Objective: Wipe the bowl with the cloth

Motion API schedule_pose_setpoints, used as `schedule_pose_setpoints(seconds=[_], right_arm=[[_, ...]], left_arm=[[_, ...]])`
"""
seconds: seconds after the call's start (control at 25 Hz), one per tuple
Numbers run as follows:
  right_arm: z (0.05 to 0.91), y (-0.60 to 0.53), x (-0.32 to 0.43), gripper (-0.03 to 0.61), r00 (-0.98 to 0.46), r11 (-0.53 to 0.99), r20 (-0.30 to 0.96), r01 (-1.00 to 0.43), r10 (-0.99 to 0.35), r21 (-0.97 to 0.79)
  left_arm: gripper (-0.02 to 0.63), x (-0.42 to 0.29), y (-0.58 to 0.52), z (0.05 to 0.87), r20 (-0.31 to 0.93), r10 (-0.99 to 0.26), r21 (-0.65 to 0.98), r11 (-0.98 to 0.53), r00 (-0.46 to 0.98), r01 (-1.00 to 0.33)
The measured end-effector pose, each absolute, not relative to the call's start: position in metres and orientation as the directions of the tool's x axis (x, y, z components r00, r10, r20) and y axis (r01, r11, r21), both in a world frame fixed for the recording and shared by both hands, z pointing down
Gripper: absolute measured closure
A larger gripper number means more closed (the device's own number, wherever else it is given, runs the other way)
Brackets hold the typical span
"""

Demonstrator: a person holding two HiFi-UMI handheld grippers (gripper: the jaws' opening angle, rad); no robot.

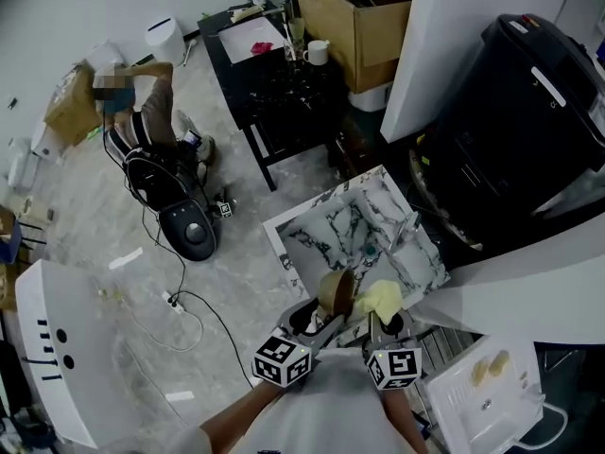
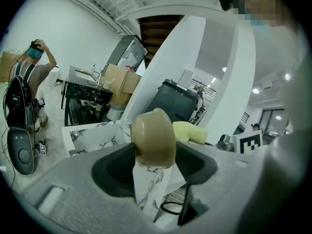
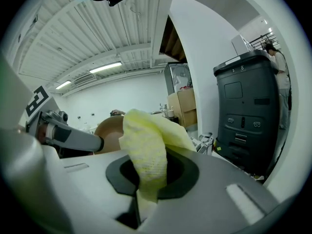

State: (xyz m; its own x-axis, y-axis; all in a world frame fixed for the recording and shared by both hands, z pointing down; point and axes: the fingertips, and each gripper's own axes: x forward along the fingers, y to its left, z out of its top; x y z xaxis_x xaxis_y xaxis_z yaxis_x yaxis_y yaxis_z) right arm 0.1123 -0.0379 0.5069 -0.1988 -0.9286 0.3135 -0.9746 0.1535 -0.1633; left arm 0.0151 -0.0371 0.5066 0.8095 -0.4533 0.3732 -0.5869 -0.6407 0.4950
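Note:
A tan bowl is held on edge above the near side of a marbled sink, with my left gripper shut on its rim. In the left gripper view the bowl stands tilted between the jaws. My right gripper is shut on a yellow cloth, which sits right beside the bowl. In the right gripper view the cloth bulges out of the jaws, and the bowl shows just behind it on the left. Whether cloth and bowl touch I cannot tell.
A faucet stands at the sink's right side. A large black bin is to the right. A white dish rack lies at lower right. A black table, a cardboard box and a crouching person are farther off.

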Motion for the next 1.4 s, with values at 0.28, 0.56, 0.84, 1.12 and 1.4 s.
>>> schedule_pose_setpoints(seconds=[0.28, 0.56, 0.84, 1.12, 1.4], right_arm=[[0.525, -0.051, 0.106, 0.551, -0.222, 0.177, 0.331, -0.971, -0.917, -0.160], [0.523, -0.066, 0.087, 0.551, -0.282, 0.237, 0.320, -0.956, -0.905, -0.172], [0.492, -0.079, 0.066, 0.552, -0.349, 0.313, 0.261, -0.935, -0.900, -0.169], [0.450, -0.079, 0.056, 0.551, -0.378, 0.364, 0.211, -0.926, -0.901, -0.105], [0.416, -0.079, 0.057, 0.551, -0.386, 0.377, 0.175, -0.922, -0.906, -0.086]], left_arm=[[0.353, 0.004, -0.048, 0.526, 0.407, -0.454, 0.506, -0.610, 0.793, -0.609], [0.353, -0.010, -0.063, 0.514, 0.385, -0.497, 0.500, -0.596, 0.778, -0.628], [0.353, -0.019, -0.068, 0.488, 0.340, -0.526, 0.517, -0.588, 0.780, -0.622], [0.353, -0.025, -0.073, 0.452, 0.261, -0.547, 0.545, -0.597, 0.795, -0.589], [0.353, -0.023, -0.073, 0.429, 0.181, -0.529, 0.626, -0.588, 0.829, -0.512]])
